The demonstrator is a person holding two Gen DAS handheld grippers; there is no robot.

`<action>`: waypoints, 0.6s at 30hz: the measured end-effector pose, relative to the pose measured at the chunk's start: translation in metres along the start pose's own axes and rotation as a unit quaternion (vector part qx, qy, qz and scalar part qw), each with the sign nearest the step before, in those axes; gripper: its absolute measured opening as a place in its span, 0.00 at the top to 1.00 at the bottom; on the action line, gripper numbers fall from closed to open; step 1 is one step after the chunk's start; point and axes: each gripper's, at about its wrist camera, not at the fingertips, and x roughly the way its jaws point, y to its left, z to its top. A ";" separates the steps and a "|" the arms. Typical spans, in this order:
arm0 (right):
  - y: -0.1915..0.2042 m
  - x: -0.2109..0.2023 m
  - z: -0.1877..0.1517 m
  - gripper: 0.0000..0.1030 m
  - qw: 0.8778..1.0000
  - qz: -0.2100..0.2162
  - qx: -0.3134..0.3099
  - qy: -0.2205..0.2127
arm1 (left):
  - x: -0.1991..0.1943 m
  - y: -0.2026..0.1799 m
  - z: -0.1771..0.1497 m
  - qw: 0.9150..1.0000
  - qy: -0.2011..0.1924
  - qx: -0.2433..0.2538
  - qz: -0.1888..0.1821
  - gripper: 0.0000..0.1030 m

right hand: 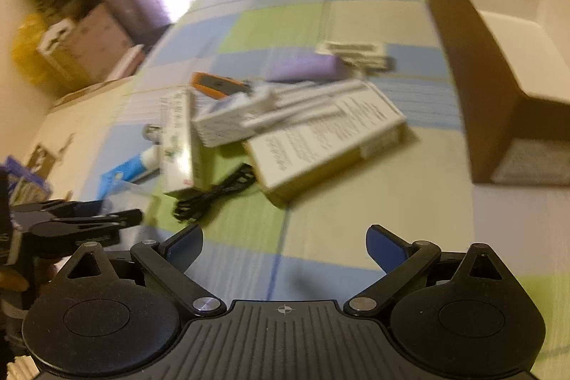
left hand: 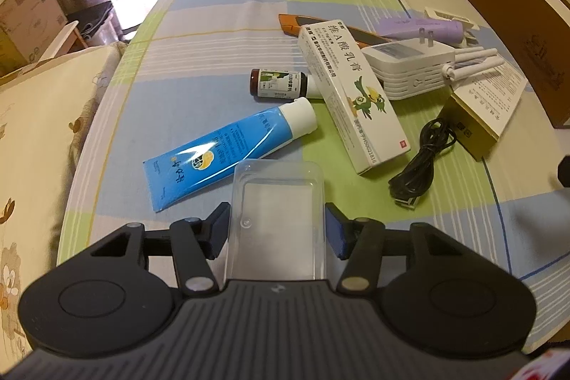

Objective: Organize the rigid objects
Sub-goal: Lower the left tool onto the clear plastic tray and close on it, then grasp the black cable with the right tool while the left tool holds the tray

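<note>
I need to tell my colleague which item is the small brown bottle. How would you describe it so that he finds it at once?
Start at the checked tablecloth and find the long white medicine box with the green bird. The small brown bottle lies on its side at that box's left, just above the blue tube. It alone is dark glass with a white cap.

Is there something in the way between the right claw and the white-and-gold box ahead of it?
Nothing visible. Only bare tablecloth lies between the right claw and the white-and-gold box; the black cable lies left of that path.
</note>
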 end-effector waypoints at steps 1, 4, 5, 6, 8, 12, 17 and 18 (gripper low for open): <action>0.002 0.002 0.002 0.07 1.000 0.009 -0.010 -0.001 | -0.001 -0.001 -0.001 1.000 0.000 -0.004 0.004 0.50; 0.009 0.012 0.008 0.07 0.999 0.034 -0.032 0.007 | -0.007 -0.001 -0.005 1.000 0.001 -0.023 0.013 0.50; 0.011 0.016 0.010 0.07 0.998 0.040 -0.037 0.013 | -0.010 0.000 -0.006 0.999 0.000 -0.029 0.016 0.50; 0.014 0.021 0.011 0.08 0.998 0.047 -0.043 0.020 | -0.013 0.001 -0.007 0.999 0.000 -0.036 0.020 0.50; 0.020 0.029 0.012 0.13 0.996 0.064 -0.053 0.032 | -0.019 0.004 -0.010 0.998 0.001 -0.049 0.027 0.50; 0.033 0.048 0.011 0.21 0.993 0.080 -0.067 0.053 | -0.030 0.011 -0.014 0.997 -0.001 -0.067 0.035 0.50; 0.045 0.070 0.012 0.33 0.993 0.087 -0.041 0.064 | -0.035 0.022 -0.014 0.997 -0.003 -0.068 0.031 0.50; 0.047 0.074 0.012 0.37 0.994 0.084 -0.033 0.064 | -0.035 0.024 -0.013 0.997 -0.004 -0.066 0.028 0.50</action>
